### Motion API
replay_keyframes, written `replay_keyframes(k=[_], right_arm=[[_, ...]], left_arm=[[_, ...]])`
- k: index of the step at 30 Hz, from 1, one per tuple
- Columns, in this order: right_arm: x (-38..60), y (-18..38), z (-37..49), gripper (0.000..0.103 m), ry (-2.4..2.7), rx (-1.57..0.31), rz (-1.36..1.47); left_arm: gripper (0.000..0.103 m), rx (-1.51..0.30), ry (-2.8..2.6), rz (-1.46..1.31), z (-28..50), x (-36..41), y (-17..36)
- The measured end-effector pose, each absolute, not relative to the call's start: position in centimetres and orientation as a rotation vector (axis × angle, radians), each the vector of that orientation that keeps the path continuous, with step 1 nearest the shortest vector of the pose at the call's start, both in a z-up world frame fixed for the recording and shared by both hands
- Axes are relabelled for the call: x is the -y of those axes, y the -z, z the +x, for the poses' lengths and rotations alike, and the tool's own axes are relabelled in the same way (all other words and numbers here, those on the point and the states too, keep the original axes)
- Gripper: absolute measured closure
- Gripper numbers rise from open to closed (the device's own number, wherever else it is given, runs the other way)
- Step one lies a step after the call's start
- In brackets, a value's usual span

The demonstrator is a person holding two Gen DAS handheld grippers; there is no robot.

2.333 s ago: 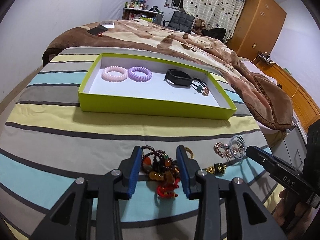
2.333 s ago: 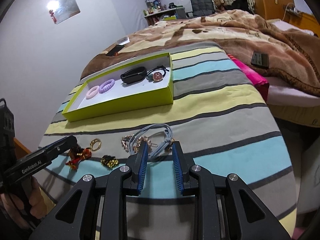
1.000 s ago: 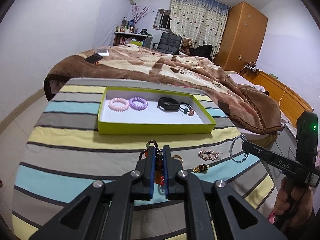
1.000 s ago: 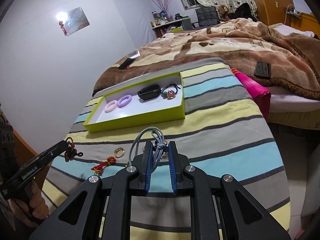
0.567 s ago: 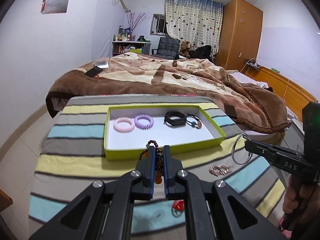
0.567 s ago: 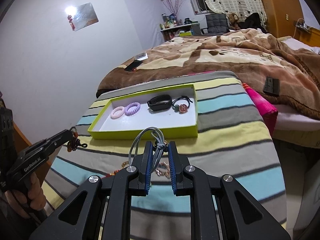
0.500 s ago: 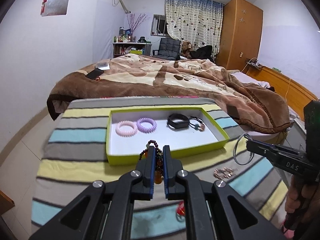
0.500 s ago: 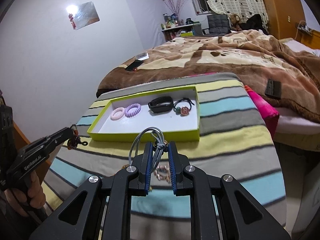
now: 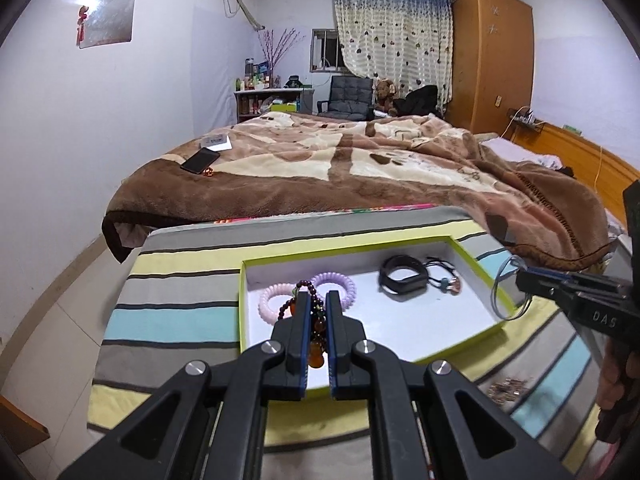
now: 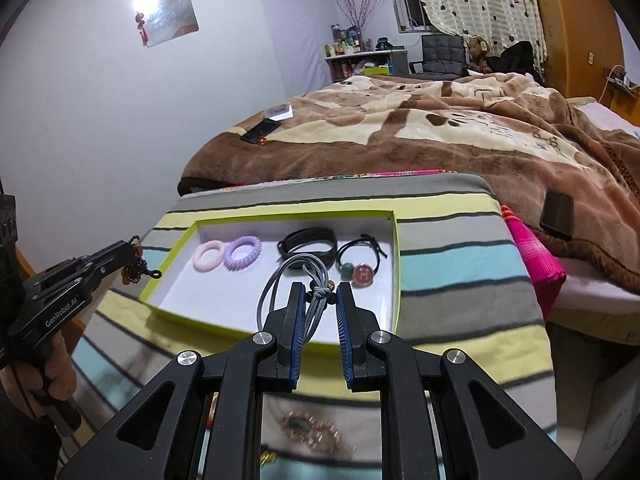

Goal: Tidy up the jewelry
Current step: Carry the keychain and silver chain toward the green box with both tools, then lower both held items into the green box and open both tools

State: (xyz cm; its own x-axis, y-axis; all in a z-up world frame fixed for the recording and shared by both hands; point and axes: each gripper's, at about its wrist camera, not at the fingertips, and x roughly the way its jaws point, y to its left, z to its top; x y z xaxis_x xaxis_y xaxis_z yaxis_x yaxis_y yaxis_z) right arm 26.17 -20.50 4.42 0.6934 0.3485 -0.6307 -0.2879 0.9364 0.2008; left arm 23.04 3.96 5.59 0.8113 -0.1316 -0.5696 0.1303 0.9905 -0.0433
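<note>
My left gripper (image 9: 315,298) is shut on a dark beaded bracelet (image 9: 316,322) with amber and orange charms, held above the near left part of the lime-green tray (image 9: 468,350). My right gripper (image 10: 319,290) is shut on a grey cord bracelet (image 10: 280,280) whose loop sticks out ahead of the fingers, over the tray's near edge (image 10: 240,326). Inside the white-lined tray lie a pink coil hair tie (image 10: 207,255), a purple coil hair tie (image 10: 242,253), a black band (image 10: 307,246) and a black hair tie with a round charm (image 10: 362,270).
The tray sits on a striped cloth (image 9: 176,316). A sparkly gold piece (image 10: 310,430) lies on the cloth below my right gripper. Behind the tray is a bed with a brown blanket (image 9: 360,168), a phone (image 9: 200,161) and a dark remote (image 10: 557,208).
Both grippers have carried their bracelets forward from the near cloth to above the tray. The tray now looks larger and closer in both views.
</note>
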Motion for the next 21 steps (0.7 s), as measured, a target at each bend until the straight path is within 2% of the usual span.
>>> replay_keyframes(k=[12,21], right_arm=[[19.4,-0.7,30.8,0.087,-0.318,-0.825,0.042],[19.1,1.1,32.4,0.087,-0.284,-0.873,0.014]], left_arm=[[0.096,-0.731,0.086,0.009,27.6,-4.9,-1.0],[0.095,-0.762,0.077,0.022,29.0,-4.9,0.0]])
